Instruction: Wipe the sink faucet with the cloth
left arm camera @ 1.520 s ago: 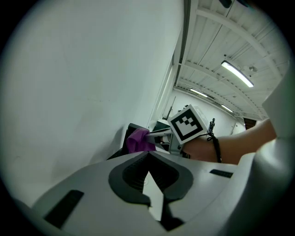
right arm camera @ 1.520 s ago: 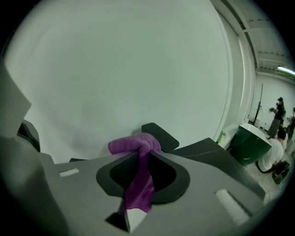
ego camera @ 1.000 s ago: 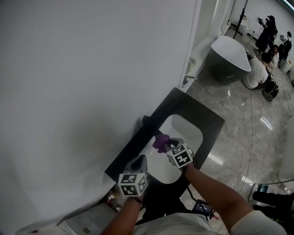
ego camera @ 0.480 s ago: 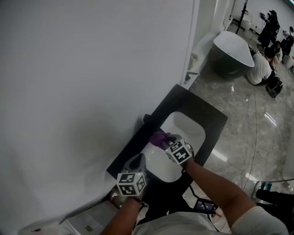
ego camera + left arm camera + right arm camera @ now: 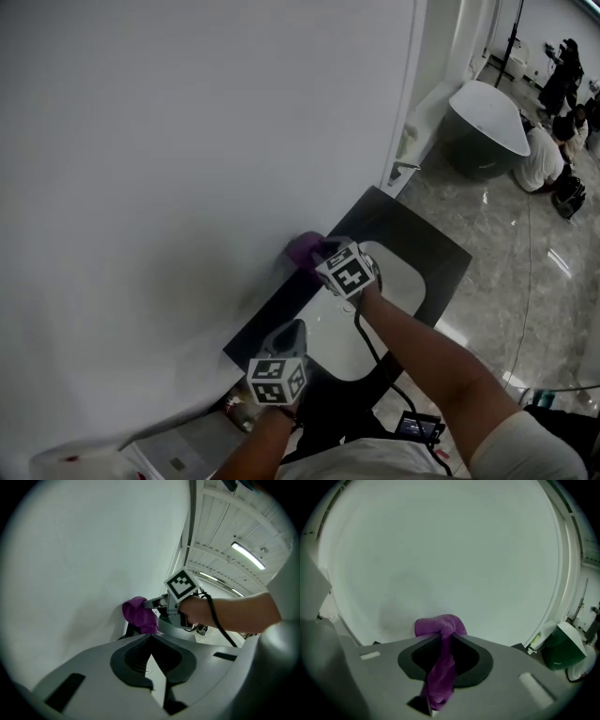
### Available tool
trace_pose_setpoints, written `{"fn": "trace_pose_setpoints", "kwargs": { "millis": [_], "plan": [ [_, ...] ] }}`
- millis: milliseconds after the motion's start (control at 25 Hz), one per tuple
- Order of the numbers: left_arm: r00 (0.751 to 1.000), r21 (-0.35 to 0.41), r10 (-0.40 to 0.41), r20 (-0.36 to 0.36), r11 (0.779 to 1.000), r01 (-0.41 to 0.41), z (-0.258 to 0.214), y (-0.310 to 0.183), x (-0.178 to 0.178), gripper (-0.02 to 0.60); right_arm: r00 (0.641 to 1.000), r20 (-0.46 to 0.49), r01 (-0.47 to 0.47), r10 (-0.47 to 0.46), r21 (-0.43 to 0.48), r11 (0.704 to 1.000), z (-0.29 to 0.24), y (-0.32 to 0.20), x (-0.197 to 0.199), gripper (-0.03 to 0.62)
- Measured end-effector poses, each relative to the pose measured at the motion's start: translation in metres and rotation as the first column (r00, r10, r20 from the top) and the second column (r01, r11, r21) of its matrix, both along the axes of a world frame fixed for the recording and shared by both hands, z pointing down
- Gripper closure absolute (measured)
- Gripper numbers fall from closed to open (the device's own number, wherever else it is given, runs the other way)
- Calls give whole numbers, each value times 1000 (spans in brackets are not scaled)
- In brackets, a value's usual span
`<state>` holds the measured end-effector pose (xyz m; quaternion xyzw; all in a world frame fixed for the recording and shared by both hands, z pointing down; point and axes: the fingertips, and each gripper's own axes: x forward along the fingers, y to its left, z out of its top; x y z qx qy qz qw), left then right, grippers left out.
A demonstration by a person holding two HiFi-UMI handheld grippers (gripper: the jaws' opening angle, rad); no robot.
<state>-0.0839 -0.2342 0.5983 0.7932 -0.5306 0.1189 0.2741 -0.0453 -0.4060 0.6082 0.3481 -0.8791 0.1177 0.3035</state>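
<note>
My right gripper (image 5: 319, 253) is shut on a purple cloth (image 5: 303, 247), which it presses against the back of the dark counter by the white wall, where the faucet stands. In the left gripper view the cloth (image 5: 139, 614) lies over the top of the dark faucet (image 5: 131, 629), with the right gripper (image 5: 151, 603) coming in from the right. In the right gripper view the cloth (image 5: 440, 626) bunches past the jaws of the right gripper (image 5: 442, 638) and hides the faucet. My left gripper (image 5: 287, 335) is shut and holds nothing, low over the near edge of the white basin (image 5: 394, 272).
The dark countertop (image 5: 433, 246) runs along a white wall (image 5: 187, 141). A freestanding bathtub (image 5: 492, 117) and several people (image 5: 553, 141) are across the glossy floor. Papers (image 5: 178, 455) lie at the lower left.
My right gripper has carried the cloth from over the basin up and left onto the faucet at the wall. The left gripper has stayed about where it was.
</note>
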Motion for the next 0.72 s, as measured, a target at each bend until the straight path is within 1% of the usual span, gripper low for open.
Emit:
{"fn": "trace_pose_setpoints", "kwargs": {
  "millis": [80, 120, 240, 320, 400, 480, 600, 640, 720],
  "plan": [
    [1000, -3, -10, -2, 1000, 10, 2, 1, -3, 577, 999, -32, -5, 4, -36, 999, 16, -5, 0, 525],
    [1000, -5, -14, -5, 1000, 14, 4, 1, -5, 577, 999, -31, -12, 11, -41, 999, 21, -2, 5, 525],
    [1000, -16, -23, -13, 1000, 23, 11, 3, -9, 577, 999, -15, -36, 36, -42, 998, 31, 26, 32, 525],
    [999, -26, -32, -22, 999, 32, 15, 5, -12, 577, 998, -28, -58, 56, -68, 996, 45, 51, 53, 525],
    [999, -17, -40, -31, 999, 39, 12, 2, -12, 577, 997, -46, -68, 64, -81, 994, 54, 62, 64, 525],
    [999, -13, -36, -31, 999, 36, 9, 2, -8, 577, 998, -40, -55, 53, -58, 997, 48, 67, 61, 525],
    [999, -20, -24, -27, 1000, 24, 10, 6, -1, 577, 999, -38, -6, 5, -14, 1000, 37, 70, 31, 525],
    [999, -20, -25, -25, 999, 24, 10, 7, -1, 577, 999, -49, 3, -4, -10, 1000, 40, 66, 19, 525],
    [999, -19, -28, -21, 999, 28, 10, 10, -4, 577, 996, -86, -12, 9, -30, 999, 57, 56, 3, 525]
  ]
}}
